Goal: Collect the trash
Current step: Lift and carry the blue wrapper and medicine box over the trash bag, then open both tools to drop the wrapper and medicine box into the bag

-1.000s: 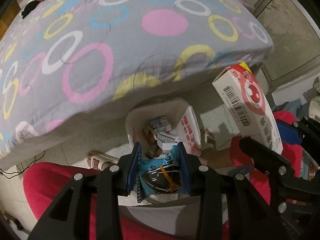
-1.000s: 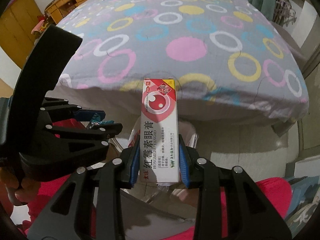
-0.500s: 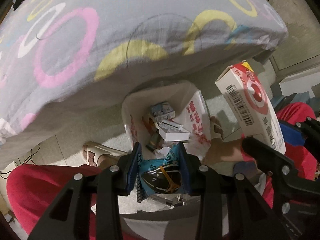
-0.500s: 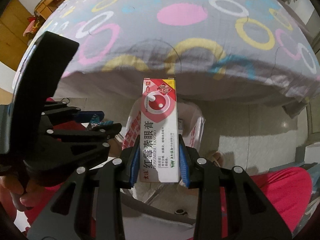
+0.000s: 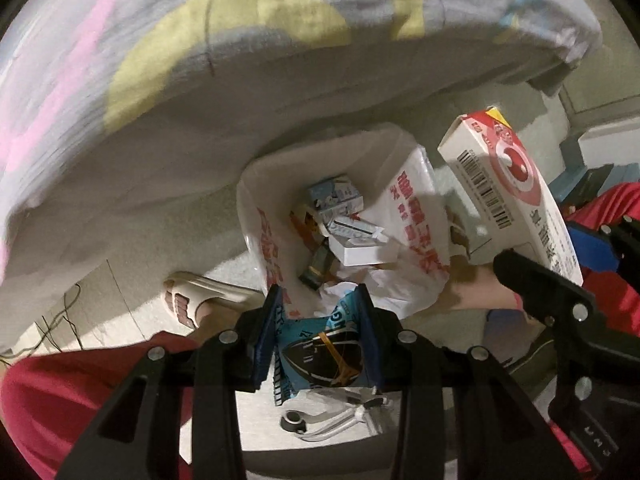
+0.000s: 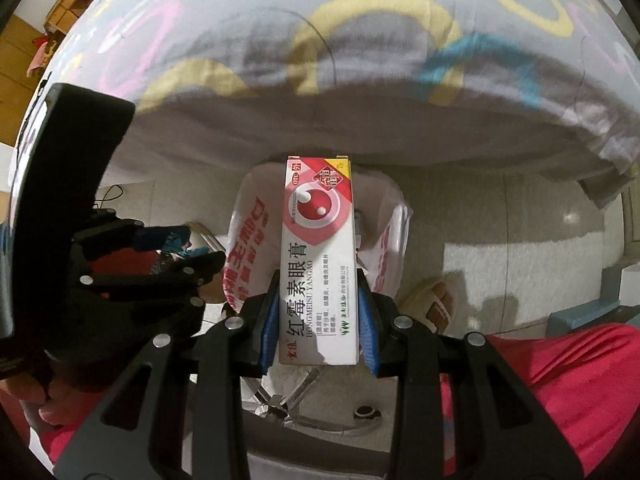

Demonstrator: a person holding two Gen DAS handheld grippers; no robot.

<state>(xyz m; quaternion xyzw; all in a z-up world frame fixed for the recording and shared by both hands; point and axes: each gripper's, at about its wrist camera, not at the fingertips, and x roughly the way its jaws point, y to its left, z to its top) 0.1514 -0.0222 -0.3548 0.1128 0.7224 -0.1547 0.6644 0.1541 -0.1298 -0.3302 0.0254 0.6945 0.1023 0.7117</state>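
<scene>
Ointment box (image 6: 319, 264) (lengthwise along fingers) points toward trash bag (image 6: 244, 240).

Open bag mouth (image 5: 320, 160) under mattress overhang (image 5: 360, 80)

Glossy cardboard box (image 6: 320, 264), crinkly plastic bag (image 5: 416, 216), cloth bedspread (image 5: 200, 40).

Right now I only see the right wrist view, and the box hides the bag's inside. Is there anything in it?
Observer: Yes. The bag already holds small packs, with a white carton on top.
Operator: What is the other gripper carrying?
Observer: The left gripper is shut on a blue wrapper with a dark picture, low over the bag's near edge.
Operator: Anything on my box's side?
Observer: A barcode runs along the side of the box.
</scene>
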